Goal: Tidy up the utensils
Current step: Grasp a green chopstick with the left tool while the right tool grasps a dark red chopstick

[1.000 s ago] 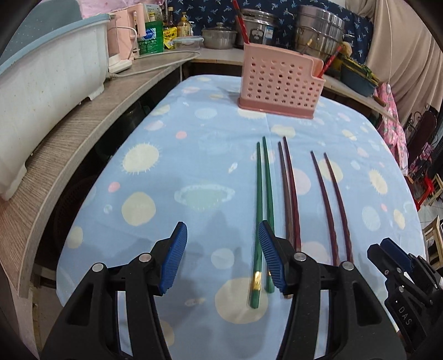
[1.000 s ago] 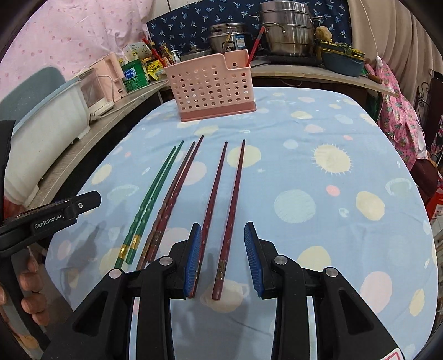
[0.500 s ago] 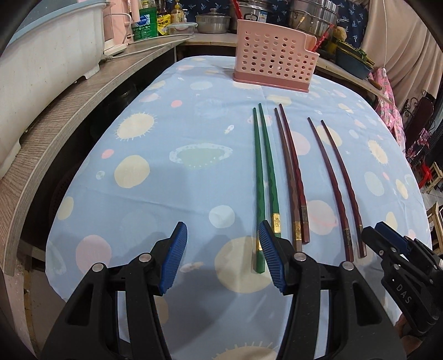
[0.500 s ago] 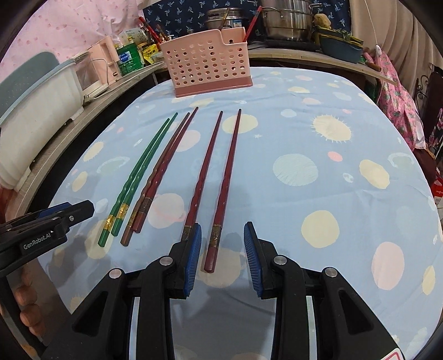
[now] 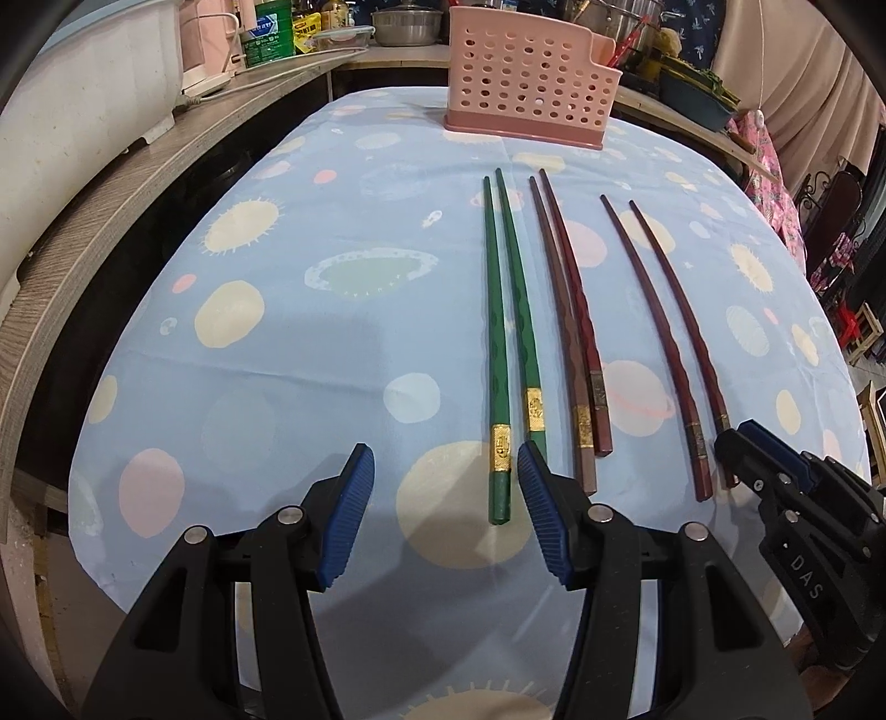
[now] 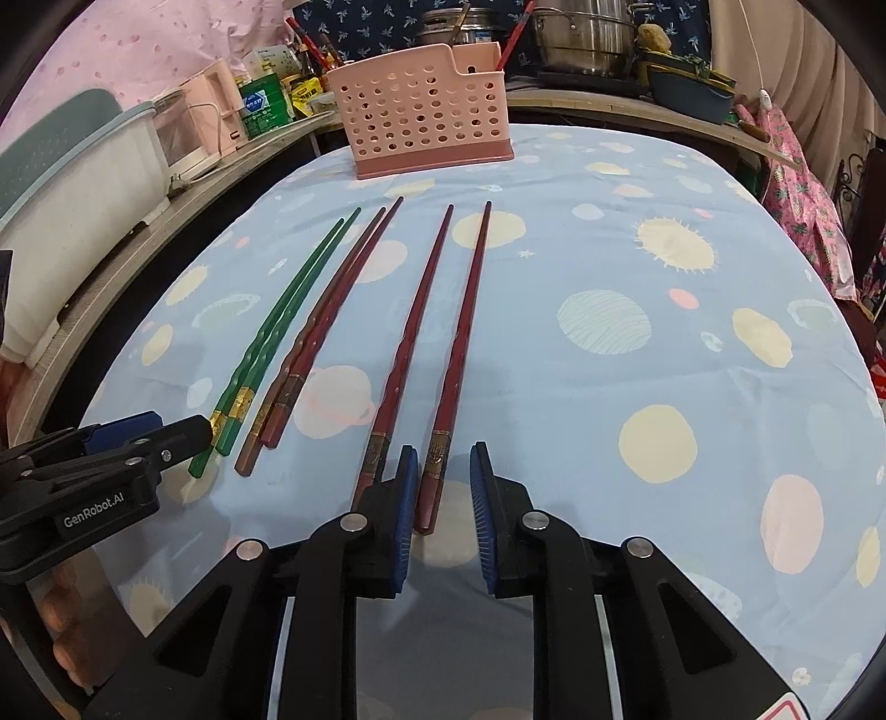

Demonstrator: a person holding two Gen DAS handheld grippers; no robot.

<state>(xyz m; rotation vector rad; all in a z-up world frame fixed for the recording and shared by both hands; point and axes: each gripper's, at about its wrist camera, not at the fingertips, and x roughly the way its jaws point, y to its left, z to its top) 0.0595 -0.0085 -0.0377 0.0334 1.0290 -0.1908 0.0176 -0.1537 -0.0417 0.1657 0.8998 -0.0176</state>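
Three pairs of chopsticks lie side by side on the blue spotted tablecloth [image 5: 310,343]: a green pair [image 5: 506,332] [image 6: 271,338], a brown pair [image 5: 570,327] [image 6: 321,332] and a dark red pair [image 5: 664,332] [image 6: 443,343]. A pink perforated utensil basket [image 5: 526,77] [image 6: 426,111] stands at the far end. My left gripper [image 5: 443,498] is open, with the butt of one green chopstick between its tips. My right gripper [image 6: 443,498] is open around the butt of the right dark red chopstick; it also shows in the left wrist view [image 5: 775,487].
A wooden counter [image 5: 111,221] runs along the left with a white tub [image 5: 72,99] and appliances. Pots [image 6: 581,39] and bottles crowd the back counter. Pink floral cloth [image 6: 803,183] hangs at the right.
Both grippers have drawn back toward the near table edge, so the chopsticks' butt ends now lie at the fingertips. Jaw openings look unchanged.
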